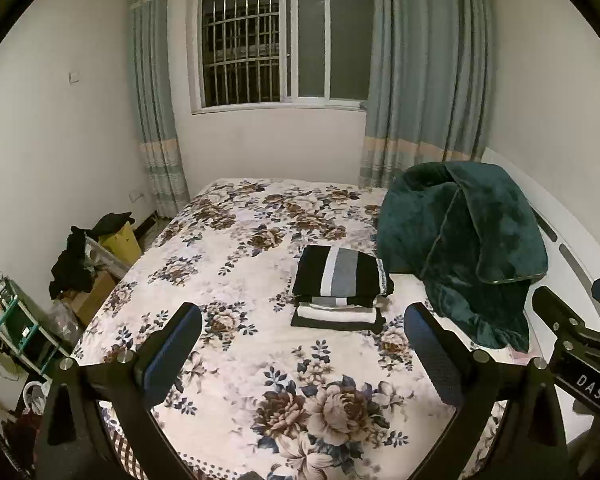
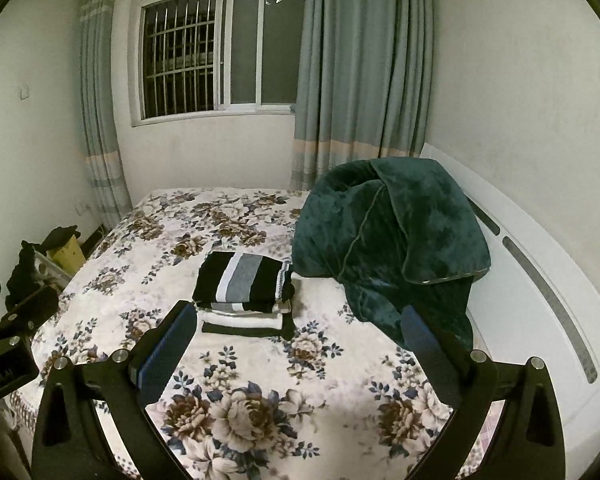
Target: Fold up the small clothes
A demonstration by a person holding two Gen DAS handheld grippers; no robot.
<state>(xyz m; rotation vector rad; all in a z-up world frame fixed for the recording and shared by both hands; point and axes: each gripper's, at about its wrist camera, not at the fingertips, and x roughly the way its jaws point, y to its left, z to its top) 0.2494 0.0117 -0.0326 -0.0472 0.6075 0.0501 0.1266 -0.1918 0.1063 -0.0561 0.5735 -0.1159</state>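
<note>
Both grippers, left gripper [image 1: 304,344] and right gripper [image 2: 296,344], hover empty, fingers apart. Folded stack [image 1: 342,284] lies mid-bed [image 1: 220,248], beside green blanket [image 1: 468,240]. Likely between garments; next needs an unfolded piece.

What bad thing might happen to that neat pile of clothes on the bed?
The green blanket slumps right beside the folded stack; it may slide onto it. The stack sits on a soft floral bedspread, so a nudge could topple it. Both hand-held grippers, left and right, are open and empty; a clumsy grab could unfold the striped top piece.
</note>
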